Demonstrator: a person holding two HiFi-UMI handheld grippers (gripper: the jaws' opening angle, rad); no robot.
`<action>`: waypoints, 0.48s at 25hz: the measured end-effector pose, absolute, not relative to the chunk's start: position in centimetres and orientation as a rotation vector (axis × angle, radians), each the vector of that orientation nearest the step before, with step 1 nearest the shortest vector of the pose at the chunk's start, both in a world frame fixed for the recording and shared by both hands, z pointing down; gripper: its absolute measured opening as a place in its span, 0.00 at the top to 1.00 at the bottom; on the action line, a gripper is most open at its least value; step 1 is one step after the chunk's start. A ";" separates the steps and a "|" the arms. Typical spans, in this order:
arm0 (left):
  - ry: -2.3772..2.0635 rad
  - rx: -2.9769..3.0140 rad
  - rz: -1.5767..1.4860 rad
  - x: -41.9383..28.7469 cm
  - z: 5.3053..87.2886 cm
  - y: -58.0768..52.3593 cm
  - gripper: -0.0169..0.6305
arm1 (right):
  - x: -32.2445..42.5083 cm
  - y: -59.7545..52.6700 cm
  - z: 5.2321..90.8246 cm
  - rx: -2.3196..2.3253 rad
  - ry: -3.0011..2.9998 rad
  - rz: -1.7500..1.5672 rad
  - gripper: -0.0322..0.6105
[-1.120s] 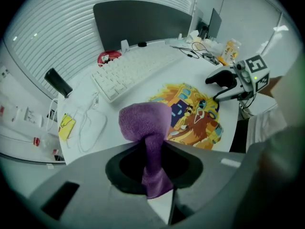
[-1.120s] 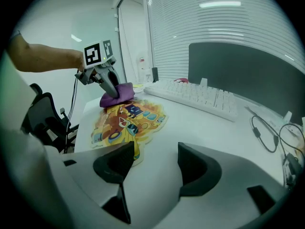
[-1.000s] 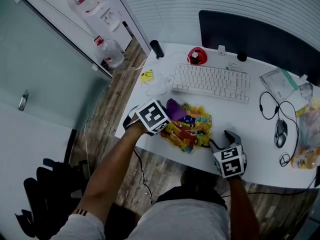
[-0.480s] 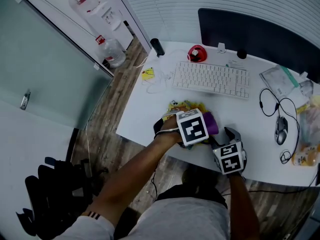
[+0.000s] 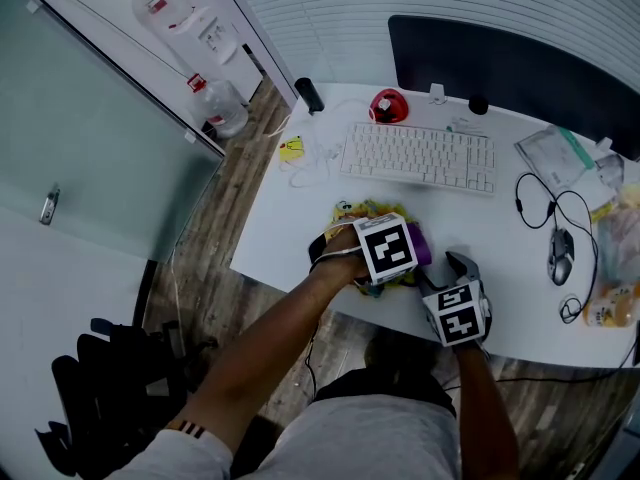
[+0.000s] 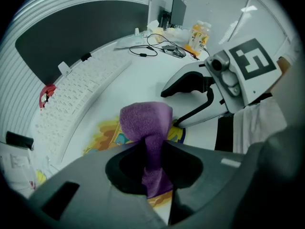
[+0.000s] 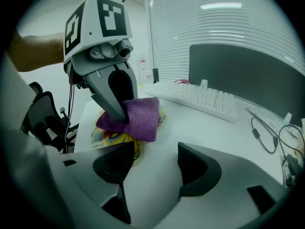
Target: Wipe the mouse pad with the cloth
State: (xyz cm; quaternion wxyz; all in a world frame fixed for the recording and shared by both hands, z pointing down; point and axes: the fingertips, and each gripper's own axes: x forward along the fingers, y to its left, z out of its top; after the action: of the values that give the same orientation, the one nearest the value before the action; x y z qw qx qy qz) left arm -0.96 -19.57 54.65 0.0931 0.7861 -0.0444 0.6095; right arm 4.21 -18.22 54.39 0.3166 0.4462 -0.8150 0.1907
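— So, what's on your left?
— Wood-plank floor (image 5: 215,248), a water dispenser (image 5: 190,23), then the white desk (image 5: 290,218).
— And your left gripper (image 6: 150,149)?
— Its jaws are clamped on the purple cloth (image 6: 145,120), which rests on the cartoon-printed mouse pad (image 5: 358,212) by the desk's front edge. The pad's print is too blurred to read.
— Your right gripper (image 7: 155,159)?
— Jaws wide apart with nothing between them, just beside the pad's right edge.

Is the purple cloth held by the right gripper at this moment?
No, the purple cloth is pinched between the fingers of the left gripper, while the right gripper is open with nothing gripped.
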 end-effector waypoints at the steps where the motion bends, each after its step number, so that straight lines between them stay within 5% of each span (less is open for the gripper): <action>1: -0.154 2.356 1.794 -1.2 54.4 -20.1 0.85 | 4.2 -18.2 54.4 1.174 -2.146 0.503 0.57; 12: -0.389 2.169 1.719 -12.4 54.7 -22.6 0.85 | 4.4 -18.3 54.6 1.170 -2.145 0.496 0.57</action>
State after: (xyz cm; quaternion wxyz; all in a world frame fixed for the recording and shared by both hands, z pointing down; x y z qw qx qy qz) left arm -12.37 -22.55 54.69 0.1727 0.7645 -0.1370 0.6058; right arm 4.36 -18.33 54.56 0.3188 0.4449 -0.8154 0.1884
